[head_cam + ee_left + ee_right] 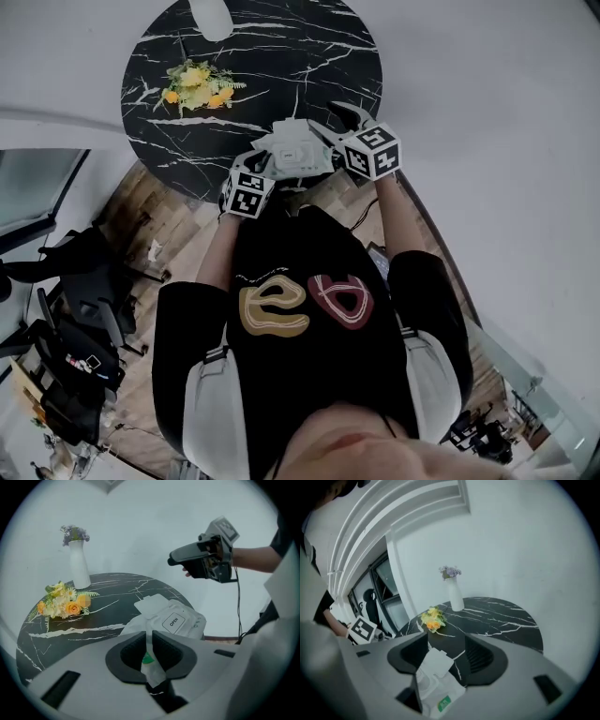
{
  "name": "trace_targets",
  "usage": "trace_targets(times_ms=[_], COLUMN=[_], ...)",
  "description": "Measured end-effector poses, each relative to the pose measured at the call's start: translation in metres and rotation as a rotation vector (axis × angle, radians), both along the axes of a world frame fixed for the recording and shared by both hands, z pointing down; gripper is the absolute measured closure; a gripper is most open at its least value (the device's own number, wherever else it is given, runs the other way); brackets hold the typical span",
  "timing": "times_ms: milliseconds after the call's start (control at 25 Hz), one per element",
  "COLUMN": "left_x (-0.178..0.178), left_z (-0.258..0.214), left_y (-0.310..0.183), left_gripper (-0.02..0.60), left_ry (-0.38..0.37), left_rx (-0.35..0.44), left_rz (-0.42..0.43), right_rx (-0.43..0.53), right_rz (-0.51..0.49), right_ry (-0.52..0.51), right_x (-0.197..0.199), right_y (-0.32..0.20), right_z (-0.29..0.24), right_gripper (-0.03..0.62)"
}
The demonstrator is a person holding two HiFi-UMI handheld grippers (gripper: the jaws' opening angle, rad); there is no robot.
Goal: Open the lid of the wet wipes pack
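At the far left of the round black table [281, 56] lie loose yellow flowers [63, 603]. Beside them a white vase [78, 566] stands upright and holds a small purple sprig [74, 532].

Nearer the person, the left gripper [151, 656] is clamped on the sealed end of the wet wipes pack [180, 620], which rests at the table's near edge. The lid [152, 604] stands folded back from the pack's top, so the opening step looks all but done. Whether a wipe shows in the mouth beneath it I cannot tell.

To the right, the right gripper [447, 656] hangs above the pack with its jaws spread wide, touching nothing.

To finish cleanly, the left clamp should pin the pack flat, and the right gripper should clear the flap without brushing it shut.
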State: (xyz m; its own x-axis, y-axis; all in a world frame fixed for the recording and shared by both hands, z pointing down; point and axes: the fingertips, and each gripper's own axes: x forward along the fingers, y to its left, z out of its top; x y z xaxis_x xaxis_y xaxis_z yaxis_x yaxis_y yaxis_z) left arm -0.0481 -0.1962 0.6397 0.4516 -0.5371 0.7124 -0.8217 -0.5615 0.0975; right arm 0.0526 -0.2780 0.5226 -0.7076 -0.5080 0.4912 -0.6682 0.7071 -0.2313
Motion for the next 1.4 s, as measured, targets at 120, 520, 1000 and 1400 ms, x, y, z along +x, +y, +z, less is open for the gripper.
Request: trace_targets(times_ms=[120,520,1000,1400], left_x=[-0.004,-0.006,0.021,0.038], left_z=[-0.005,-0.068,-0.127,-0.138], left_y=[-0.001,0.009,0.047,0.061], left_gripper=[0.529,0.529,0.529,0.537], left_ry=[0.023,0.234,0.322,0.273], left_rx=[-0.012,0.143,0.297,0.372], left_rz=[-0.050,-0.278,-0.309,-0.262], right_rx=[-0.005,0.079,0.122,0.164], right_rz=[0.101,0.254,0.231,0.255], right_ry=[-0.118,-0.137,-0.153,-0.134], right_x=[0.015,0.049,0.051,0.058], right_y=[0.016,0.063,0.117,0.136], right_z=[-0.008,-0.015,-0.020,-0.020], right_gripper=[0.356,0.356,0.375,0.519])
